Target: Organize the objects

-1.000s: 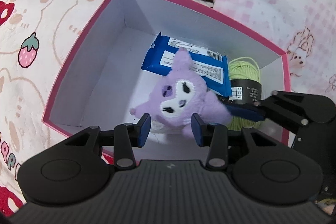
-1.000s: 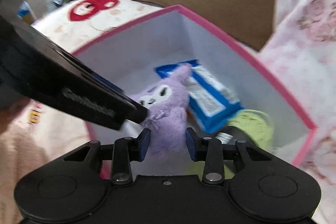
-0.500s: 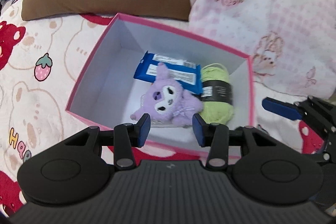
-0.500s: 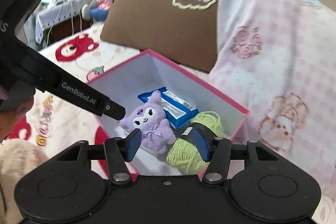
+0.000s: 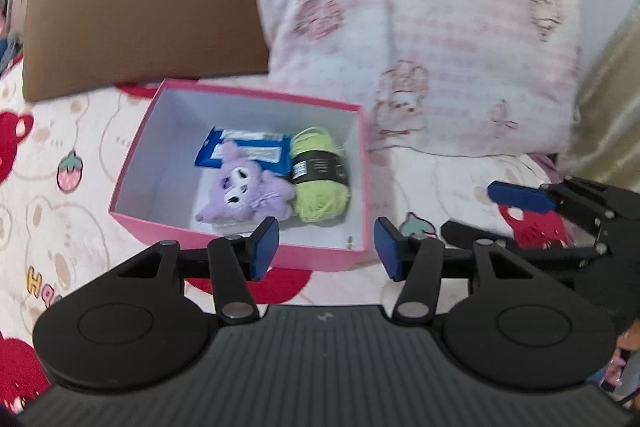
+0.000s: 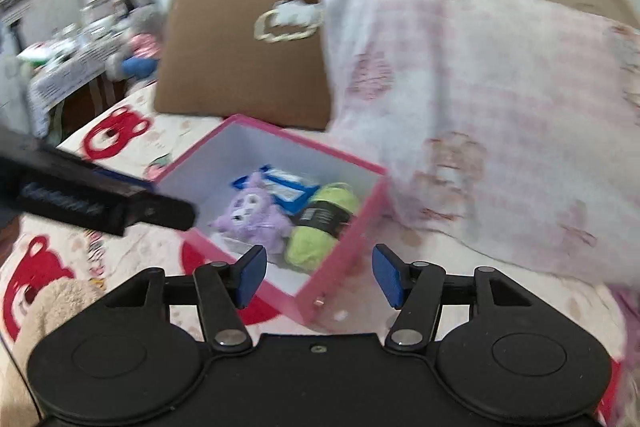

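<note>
A: Pink box [image 5: 244,239] on the bed [image 5: 56,155], open top, white inside. Contents: purple plush [image 5: 244,191] at the near side, blue packet [image 5: 248,151] behind and partly under it, green yarn [image 5: 320,179] touching the plush, against the right wall.

B: Tongs?

A: Left tongs [image 5: 326,247] parted, nothing between the pads; jaws have just been opening. Right tongs [image 6: 318,275] likewise parted and empty, also just opened wider. Both sit above and short of the box, pointing down at it.

B: So which way does the box lie from each?

A: From the left tongs, ahead and slightly left; its near wall shows between the pads. From the right tongs, ahead and left, with the near right corner [image 6: 320,303] closest.

B: Yarn axis?

A: Runs front to back along the right wall, label band across it.

B: Nearer hand?

A: Judgement only: about equal. The right tongs [image 5: 520,197] sit right of the box in the left view. No loose item shows on the bed, so the box looks filled.
</note>
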A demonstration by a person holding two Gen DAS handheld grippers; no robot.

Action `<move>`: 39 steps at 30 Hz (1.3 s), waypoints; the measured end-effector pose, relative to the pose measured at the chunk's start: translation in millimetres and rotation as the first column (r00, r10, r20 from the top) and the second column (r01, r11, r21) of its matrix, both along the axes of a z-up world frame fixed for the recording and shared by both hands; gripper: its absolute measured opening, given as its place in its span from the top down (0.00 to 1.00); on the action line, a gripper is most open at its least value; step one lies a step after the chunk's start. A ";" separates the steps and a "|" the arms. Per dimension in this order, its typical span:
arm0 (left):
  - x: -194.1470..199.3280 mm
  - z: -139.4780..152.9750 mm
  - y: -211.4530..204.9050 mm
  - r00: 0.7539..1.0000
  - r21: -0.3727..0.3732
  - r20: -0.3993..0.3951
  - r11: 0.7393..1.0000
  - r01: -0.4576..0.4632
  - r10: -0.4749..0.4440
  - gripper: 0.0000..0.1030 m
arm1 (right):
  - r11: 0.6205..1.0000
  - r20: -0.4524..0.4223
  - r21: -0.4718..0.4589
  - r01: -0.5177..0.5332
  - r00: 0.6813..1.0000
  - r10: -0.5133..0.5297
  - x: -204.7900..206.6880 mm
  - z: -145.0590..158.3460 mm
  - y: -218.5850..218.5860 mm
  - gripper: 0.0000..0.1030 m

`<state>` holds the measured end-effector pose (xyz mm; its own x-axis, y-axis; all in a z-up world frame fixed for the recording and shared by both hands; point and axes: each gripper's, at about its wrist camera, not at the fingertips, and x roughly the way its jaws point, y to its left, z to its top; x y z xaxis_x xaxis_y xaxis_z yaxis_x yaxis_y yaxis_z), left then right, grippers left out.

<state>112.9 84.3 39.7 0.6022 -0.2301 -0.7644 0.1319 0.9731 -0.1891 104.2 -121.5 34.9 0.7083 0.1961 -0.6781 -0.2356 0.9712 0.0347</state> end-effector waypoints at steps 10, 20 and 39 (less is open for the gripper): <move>-31.3 6.7 -25.5 0.999 0.032 0.001 0.999 0.042 -0.042 0.38 | 0.996 -0.037 0.023 0.088 0.995 -0.087 -45.2 5.4 -27.4 0.23; -47.1 -10.0 -33.9 0.999 0.062 -0.016 0.998 0.029 -0.028 0.21 | 0.978 -0.086 0.007 0.210 0.974 -0.208 -64.6 -2.4 -31.7 0.08; -52.8 -29.0 -49.3 0.993 0.198 -0.113 0.980 0.010 0.012 0.00 | 0.947 -0.171 0.033 0.320 0.935 -0.310 -76.8 -16.7 -35.2 0.08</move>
